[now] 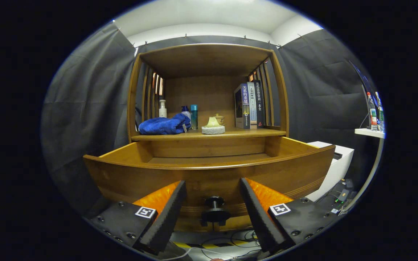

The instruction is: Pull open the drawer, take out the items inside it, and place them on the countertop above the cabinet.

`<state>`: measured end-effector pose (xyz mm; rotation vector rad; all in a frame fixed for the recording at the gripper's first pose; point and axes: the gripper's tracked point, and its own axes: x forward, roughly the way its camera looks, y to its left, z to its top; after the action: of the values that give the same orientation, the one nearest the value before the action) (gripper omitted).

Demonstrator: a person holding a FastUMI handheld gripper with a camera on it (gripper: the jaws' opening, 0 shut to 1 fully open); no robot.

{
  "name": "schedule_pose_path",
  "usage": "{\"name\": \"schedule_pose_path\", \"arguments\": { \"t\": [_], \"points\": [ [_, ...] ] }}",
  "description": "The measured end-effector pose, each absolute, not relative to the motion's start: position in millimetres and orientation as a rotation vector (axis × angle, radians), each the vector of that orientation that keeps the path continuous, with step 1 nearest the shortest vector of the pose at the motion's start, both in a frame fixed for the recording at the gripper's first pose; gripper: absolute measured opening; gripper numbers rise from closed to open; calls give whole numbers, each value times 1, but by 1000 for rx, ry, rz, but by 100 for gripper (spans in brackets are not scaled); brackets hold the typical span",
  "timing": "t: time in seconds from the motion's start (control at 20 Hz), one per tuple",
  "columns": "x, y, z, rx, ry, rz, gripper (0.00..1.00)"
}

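The two fingers of the gripper (213, 214) are seen nearest, spread wide apart with nothing pressed between them. The dark knob (214, 213) of the drawer (209, 177) sits in the gap between the fingers, touched by neither as far as can be told. The drawer front is stretched across just ahead of the fingertips, and the drawer is already pulled well out of the cabinet.

The inside of the drawer is seen only at a shallow angle: its side walls and back are visible, but the floor is hidden behind the front panel, so what lies in it cannot be told.

Above the drawer the countertop (238, 133) is found, and it is already crowded: a blue cloth (163, 125) to one side, a white bottle (162, 108) and a teal can (193, 116) behind it, a small cream dish with a lidded pot (213, 126) near the middle, and a row of books (249, 105) at the other side.

The opening step is judged done. For the next step, the gripper should be backed off the knob, raised above the front panel and tipped downward so that the drawer floor can be seen before anything is reached for. The fingers should be kept apart until an item is centred between them.

The gripper is held level and low, aimed squarely at the drawer front, roughly centred on the knob.
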<state>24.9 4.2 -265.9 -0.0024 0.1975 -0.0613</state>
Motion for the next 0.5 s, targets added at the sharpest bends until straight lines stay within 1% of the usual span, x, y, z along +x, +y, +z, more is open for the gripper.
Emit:
{"name": "schedule_pose_path", "arguments": {
  "t": [0.25,0.5],
  "points": [
    [36,5,-264,4,209,-38,98],
    [66,7,-263,3,230,-44,98]
  ]
}}
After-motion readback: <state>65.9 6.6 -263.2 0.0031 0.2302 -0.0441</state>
